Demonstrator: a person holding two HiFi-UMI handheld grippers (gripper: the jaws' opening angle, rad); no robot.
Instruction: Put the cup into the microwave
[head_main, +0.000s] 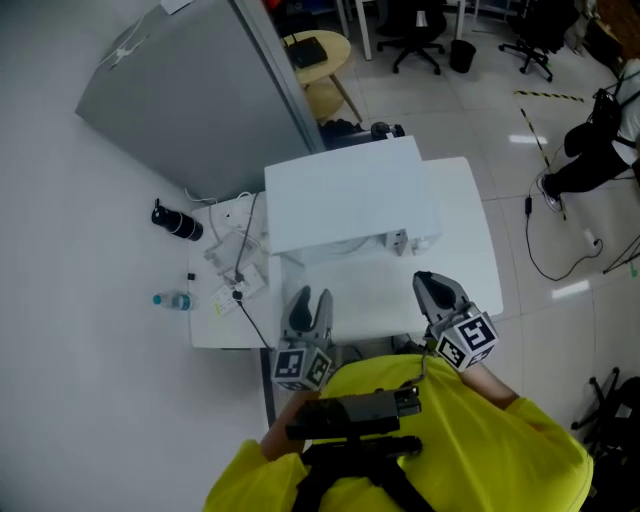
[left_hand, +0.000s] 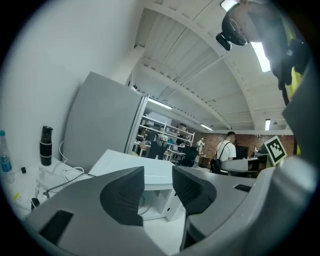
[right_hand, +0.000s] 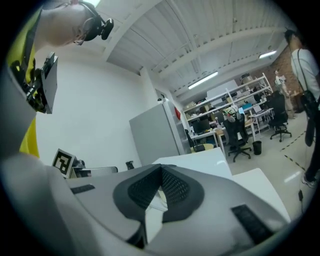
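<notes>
A white microwave (head_main: 350, 200) stands on the white table (head_main: 460, 230), its front toward me. I cannot make out a cup in any view. My left gripper (head_main: 310, 297) is raised over the table's near edge, short of the microwave, open with a narrow gap and nothing between the pads. In the left gripper view the microwave's (left_hand: 125, 162) pale front shows through the gap of that gripper (left_hand: 158, 172). My right gripper (head_main: 432, 280) is raised to the right of it, shut and empty. In the right gripper view its pads meet in front of the microwave (right_hand: 200, 157).
Left of the microwave lie cables and a power strip (head_main: 235, 270), a black bottle (head_main: 177, 223) and a clear water bottle (head_main: 172, 300). A grey partition (head_main: 190, 90) stands behind. Office chairs (head_main: 415, 30) and a person (head_main: 600, 140) are farther off.
</notes>
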